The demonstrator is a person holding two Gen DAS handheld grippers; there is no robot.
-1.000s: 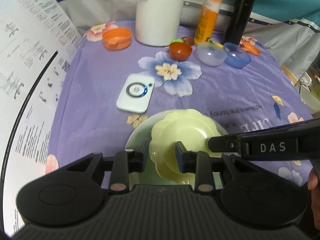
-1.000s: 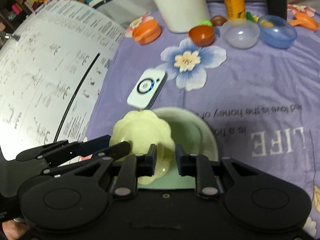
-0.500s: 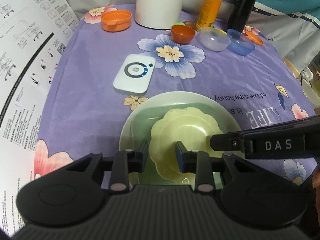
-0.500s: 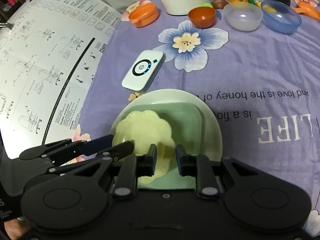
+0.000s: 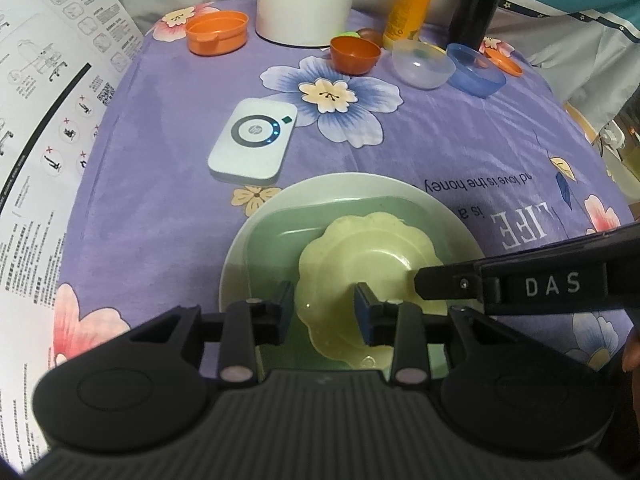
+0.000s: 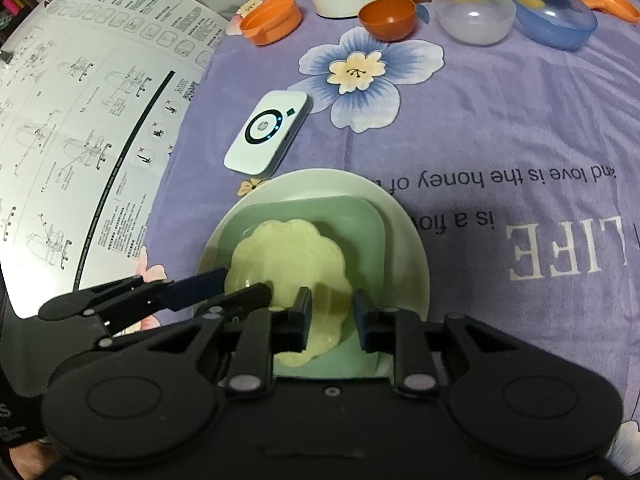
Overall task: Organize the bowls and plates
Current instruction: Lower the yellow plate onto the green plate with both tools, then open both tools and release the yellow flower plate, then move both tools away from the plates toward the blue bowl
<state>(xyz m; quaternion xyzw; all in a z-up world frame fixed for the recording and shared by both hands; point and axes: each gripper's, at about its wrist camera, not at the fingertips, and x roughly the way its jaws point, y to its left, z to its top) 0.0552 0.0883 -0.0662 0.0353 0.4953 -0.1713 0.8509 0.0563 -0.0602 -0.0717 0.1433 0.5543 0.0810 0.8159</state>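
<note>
A pale yellow scalloped bowl [image 5: 368, 268] lies in a green square plate [image 5: 280, 236], which sits on a round pale plate [image 5: 448, 216] near the front of the purple cloth. My left gripper [image 5: 324, 312] straddles the bowl's near-left rim, jaws slightly apart. My right gripper [image 6: 328, 312] straddles the same bowl's [image 6: 288, 256] near rim from the other side. I cannot tell whether either pinches the rim. The right gripper's fingers [image 5: 452, 284] show in the left wrist view.
A white HP device [image 5: 254, 144] lies just beyond the plates. Farther back stand an orange container [image 5: 218, 32], an orange bowl [image 5: 354, 54], a clear bowl [image 5: 422, 66], a blue bowl [image 5: 476, 70], a white jug, bottles. A printed sheet [image 6: 80, 120] rises at left.
Both grippers have drawn back and upward over the plates, so the green square plate and round plate show more fully. The yellow bowl now rests lower inside the green plate.
</note>
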